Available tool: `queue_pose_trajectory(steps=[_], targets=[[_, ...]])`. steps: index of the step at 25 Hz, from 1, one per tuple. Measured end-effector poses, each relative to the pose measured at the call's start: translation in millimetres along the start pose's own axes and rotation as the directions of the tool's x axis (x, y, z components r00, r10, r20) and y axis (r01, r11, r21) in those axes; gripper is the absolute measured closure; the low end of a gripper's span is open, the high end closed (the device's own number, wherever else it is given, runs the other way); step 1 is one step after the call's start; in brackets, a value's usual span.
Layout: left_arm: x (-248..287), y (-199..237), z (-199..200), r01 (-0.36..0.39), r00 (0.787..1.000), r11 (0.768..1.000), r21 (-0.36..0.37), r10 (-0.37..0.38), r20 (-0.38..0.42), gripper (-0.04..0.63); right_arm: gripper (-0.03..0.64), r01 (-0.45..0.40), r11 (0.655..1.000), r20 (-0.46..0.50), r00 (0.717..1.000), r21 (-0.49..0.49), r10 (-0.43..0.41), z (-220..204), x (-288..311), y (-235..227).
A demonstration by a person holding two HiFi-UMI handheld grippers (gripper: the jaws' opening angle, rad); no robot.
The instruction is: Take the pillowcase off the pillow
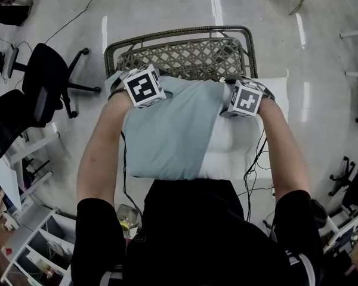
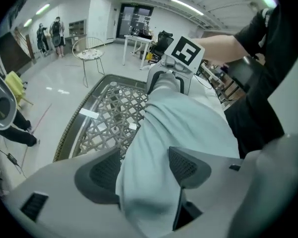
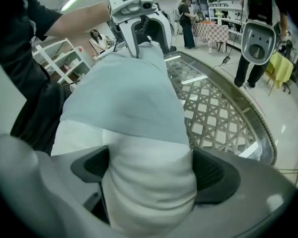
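White pillow (image 1: 234,154) flat across the lattice-topped counter (image 1: 185,57), close against the person's dark-clothed body. Light blue pillowcase (image 1: 167,130) over the left and middle of it only, with the right end bare and white and the cloth's open edge running top to bottom just left of that bare end. Left tool (image 2: 144,166) at the far left corner, pointing steeply down, jaws spread to their widest and astride a rounded fold of the blue cloth. Cloth filling the gap and brushing both ribbed pads, with no pinch to be seen: an open straddle rather than a grip. Right tool (image 3: 149,175) at the far right corner, also pointing steeply down, jaws closed on the bare white end. Stuffing bulging and wrinkled between the two pads, both pressed into it, with the blue edge just beyond the fingertips and outside the bite. Both marker cubes level with each other along the pillow's far edge, well apart, one to each corner. Bare forearms (image 1: 98,154) down either side of the pillow. Black office chair (image 1: 45,82) on the shiny grey floor, left of the counter.
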State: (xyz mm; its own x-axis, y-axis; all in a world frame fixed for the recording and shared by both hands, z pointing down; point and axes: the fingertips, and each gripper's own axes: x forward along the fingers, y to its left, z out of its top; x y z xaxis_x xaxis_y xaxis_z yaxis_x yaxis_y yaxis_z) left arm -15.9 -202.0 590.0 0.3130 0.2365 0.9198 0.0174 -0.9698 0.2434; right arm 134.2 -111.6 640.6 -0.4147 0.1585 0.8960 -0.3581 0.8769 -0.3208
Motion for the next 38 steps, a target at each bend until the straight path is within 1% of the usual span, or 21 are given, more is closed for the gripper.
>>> queue_pose_trajectory(steps=[2,3,4,5,8,9,11,13,16,18,19,20,21,22,23,25,28,32,35,38], targets=[[4.2,1.6,-1.6,0.072,0.997,0.997,-0.039,-0.073,-0.009,0.296,0.077,-0.045,0.999,-0.043,0.998,-0.004,0.045,-2.1,8.2,-2.2],[5.3,1.5,-1.3,0.102,0.995,0.993,-0.052,-0.103,-0.014,0.299,0.086,-0.074,0.997,-0.064,0.995,-0.005,0.074,-3.2,9.7,-1.3],[5.3,0.6,-0.2,0.123,0.992,0.991,-0.055,-0.124,-0.019,0.306,0.122,-0.103,0.995,-0.083,0.991,-0.004,0.102,-4.1,8.3,1.0],[4.5,-1.5,0.7,0.135,0.99,0.99,-0.05,-0.137,-0.025,0.335,0.168,-0.124,0.992,-0.096,0.988,-0.002,0.124,-4.5,4.4,4.4],[0.5,-11.1,-0.5,0.141,0.989,0.99,-0.024,-0.142,-0.049,0.387,0.301,-0.161,0.987,-0.101,0.982,-0.009,0.159,-3.4,-12.5,22.5],[-2.1,-15.0,-1.5,0.142,0.988,0.99,-0.012,-0.142,-0.058,0.401,0.329,-0.173,0.985,-0.096,0.981,-0.015,0.171,-2.1,-18.5,31.0],[-11.6,-23.5,-3.3,0.141,0.987,0.99,0.024,-0.139,-0.075,0.43,0.367,-0.19,0.981,-0.088,0.979,-0.029,0.187,1.8,-30.3,49.0],[-24.7,-30.9,-3.4,0.128,0.989,0.99,0.065,-0.122,-0.081,0.448,0.385,-0.175,0.984,-0.082,0.982,-0.042,0.171,6.1,-41.3,62.6],[-39.4,-35.1,-1.1,0.086,0.994,0.991,0.105,-0.079,-0.07,0.449,0.399,-0.126,0.99,-0.067,0.99,-0.059,0.122,10.8,-55.2,75.7],[-44.7,-32.7,-1.2,0.046,0.998,0.992,0.12,-0.039,-0.058,0.393,0.405,-0.095,0.993,-0.057,0.994,-0.07,0.091,14.2,-61.4,81.1],[-47.0,-32.4,-1.6,0.037,0.998,0.991,0.125,-0.031,-0.051,0.377,0.407,-0.082,0.994,-0.054,0.995,-0.075,0.078,16.1,-64.2,83.0],[-49.2,-34.0,-1.7,0.041,0.998,0.991,0.13,-0.035,-0.046,0.379,0.407,-0.072,0.994,-0.052,0.996,-0.077,0.068,17.9,-67.3,84.8],[-51.2,-37.4,-1.5,0.053,0.998,0.989,0.137,-0.047,-0.044,0.413,0.411,-0.065,0.995,-0.049,0.997,-0.075,0.061,19.8,-70.7,87.0],[-53.0,-41.7,-1.3,0.065,0.997,0.987,0.145,-0.059,-0.045,0.475,0.417,-0.061,0.996,-0.048,0.997,-0.07,0.057,21.5,-74.2,89.5],[-55.1,-45.7,-1.1,0.072,0.997,0.986,0.153,-0.066,-0.048,0.521,0.425,-0.057,0.996,-0.049,0.997,-0.067,0.054,22.8,-77.4,91.9],[-61.0,-51.4,-1.5,0.073,0.996,0.984,0.162,-0.065,-0.057,0.557,0.428,-0.049,0.996,-0.047,0.998,-0.07,0.046,24.9,-83.0,94.8],[-76.3,-54.5,-2.5,0.066,0.997,0.986,0.154,-0.059,-0.055,0.583,0.43,-0.032,0.997,-0.036,0.999,-0.071,0.029,27.9,-94.1,94.5],[-98.2,-53.2,-9.5,0.037,0.998,0.99,0.135,-0.03,-0.05,0.588,0.433,0.002,0.996,-0.032,0.999,-0.085,-0.005,31.3,-112.5,87.6],[-112.8,-49.8,-18.8,0.012,0.999,0.995,0.1,-0.009,-0.031,0.589,0.436,0.02,0.996,-0.029,0.999,-0.091,-0.022,28.3,-124.8,78.3],[-126.9,-43.7,-36.7,-0.012,1.0,0.999,0.05,0.012,0.0,0.589,0.436,0.021,0.998,-0.009,1.0,-0.061,-0.021,25.5,-128.4,69.1]])
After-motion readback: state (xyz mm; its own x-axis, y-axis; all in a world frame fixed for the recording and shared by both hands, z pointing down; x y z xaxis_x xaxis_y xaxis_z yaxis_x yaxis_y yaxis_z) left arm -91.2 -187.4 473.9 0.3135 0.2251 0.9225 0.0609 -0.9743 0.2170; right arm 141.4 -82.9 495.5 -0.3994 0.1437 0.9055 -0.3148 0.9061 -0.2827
